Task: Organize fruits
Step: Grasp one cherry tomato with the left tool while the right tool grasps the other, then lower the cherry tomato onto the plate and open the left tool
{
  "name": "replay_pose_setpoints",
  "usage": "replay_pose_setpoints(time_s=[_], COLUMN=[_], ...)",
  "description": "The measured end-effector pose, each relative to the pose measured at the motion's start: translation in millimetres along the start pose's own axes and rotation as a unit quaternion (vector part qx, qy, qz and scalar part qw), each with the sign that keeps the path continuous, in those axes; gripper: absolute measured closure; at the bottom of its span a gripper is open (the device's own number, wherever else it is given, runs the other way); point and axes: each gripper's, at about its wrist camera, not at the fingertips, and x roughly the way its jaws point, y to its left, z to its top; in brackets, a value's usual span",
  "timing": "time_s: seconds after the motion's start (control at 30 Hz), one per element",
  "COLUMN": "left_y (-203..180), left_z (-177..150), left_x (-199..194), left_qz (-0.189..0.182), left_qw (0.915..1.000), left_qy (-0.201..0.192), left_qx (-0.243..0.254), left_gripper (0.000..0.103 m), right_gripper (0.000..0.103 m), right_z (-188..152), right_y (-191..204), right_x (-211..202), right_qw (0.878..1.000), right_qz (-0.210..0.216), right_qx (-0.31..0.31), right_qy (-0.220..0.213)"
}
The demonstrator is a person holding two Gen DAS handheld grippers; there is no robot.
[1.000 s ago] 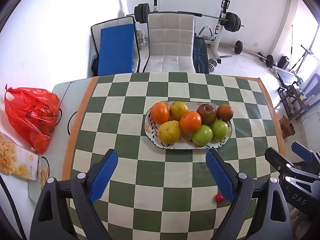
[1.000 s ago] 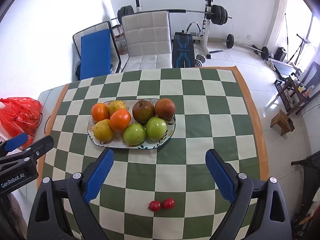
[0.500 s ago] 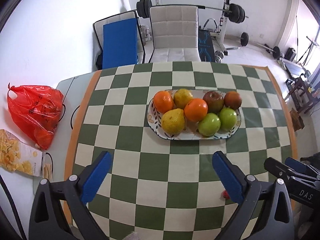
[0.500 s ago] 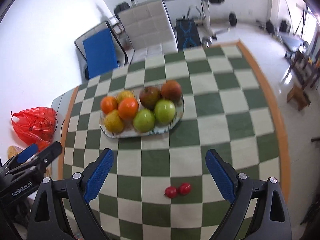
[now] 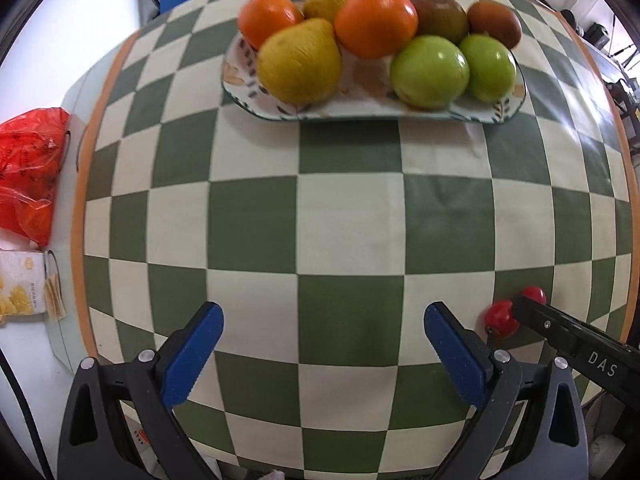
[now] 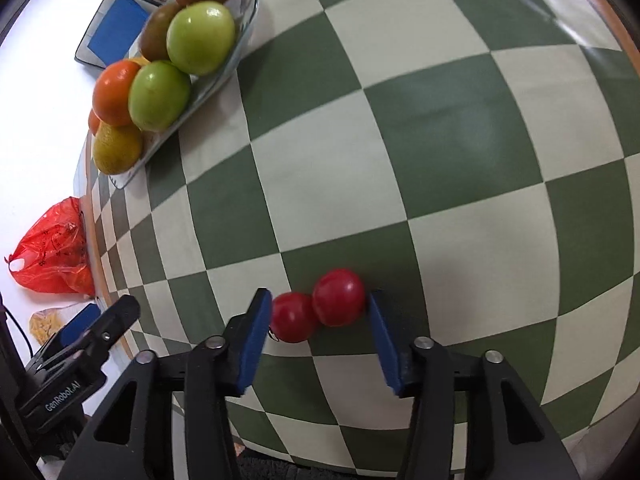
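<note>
Two red tomatoes (image 6: pixel 319 309) between closing right gripper (image 6: pixel 319 318) pads, on checkered cloth (image 6: pixel 400 160)

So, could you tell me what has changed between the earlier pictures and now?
Both grippers dropped toward the table. The right gripper came down around the two red tomatoes, its jaws closing on them. The left gripper stays wide open, empty. The fruit plate is unmoved.

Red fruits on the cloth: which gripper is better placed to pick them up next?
Right. The right gripper already brackets both small red fruits, its jaws closing around them. The left gripper hangs wide open over bare checkered cloth, beside them.
</note>
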Motion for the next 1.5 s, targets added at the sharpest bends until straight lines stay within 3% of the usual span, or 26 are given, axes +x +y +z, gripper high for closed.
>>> replay_pose_setpoints(time_s=[0.07,0.1,0.43,0.57,0.77,0.8,0.83,0.9,1.03,1.27,1.4,1.5], left_y=[-5,-9,-61,-88,-117,-122,-124,-126,-119,-75,-35,-14], left_z=[0,0,-5,-6,-11,-11,-11,-11,-2,18,16,33], left_x=[1,2,18,21,26,27,28,26,14,-12,-22,-35], left_qz=[-0.009,-0.016,-0.126,-0.142,-0.140,-0.141,-0.144,-0.144,-0.153,-0.177,-0.194,-0.210], left_qw=[0.9999,0.9998,0.9894,0.9857,0.9830,0.9824,0.9817,0.9821,0.9834,0.9837,0.9809,0.9768], left_qy=[0.007,0.011,0.061,0.062,0.068,0.069,0.070,0.065,0.046,0.018,0.008,-0.005], left_qx=[0.004,0.006,0.039,0.065,0.097,0.102,0.104,0.102,0.086,0.027,-0.010,-0.041], left_gripper=[0.000,0.000,0.000,0.009,0.047,0.062,0.069,0.074,0.074,0.074,0.074,0.074], right_gripper=[0.064,0.074,0.074,0.074,0.074,0.074,0.074,0.074,0.074,0.074,0.074,0.074], right_z=[-2,-3,-6,-3,-3,-3,-3,-2,2,6,8,9], right_y=[1,2,-6,-21,-49,-50,-50,-49,-43,-24,-10,6], right_x=[3,3,-30,-46,-57,-58,-59,-60,-65,-78,-82,-83], right_qw=[1.000,1.000,0.998,0.998,0.997,0.997,0.997,0.997,0.996,0.994,0.992,0.991], right_qz=[0.001,-0.005,-0.008,-0.021,-0.024,-0.026,-0.027,-0.027,-0.028,-0.031,-0.027,-0.020], right_qx=[-0.003,-0.011,-0.010,-0.002,0.012,0.011,0.010,0.009,-0.003,-0.036,-0.059,-0.077], right_qy=[-0.007,-0.014,-0.056,-0.066,-0.070,-0.071,-0.073,-0.077,-0.085,-0.100,-0.105,-0.108])
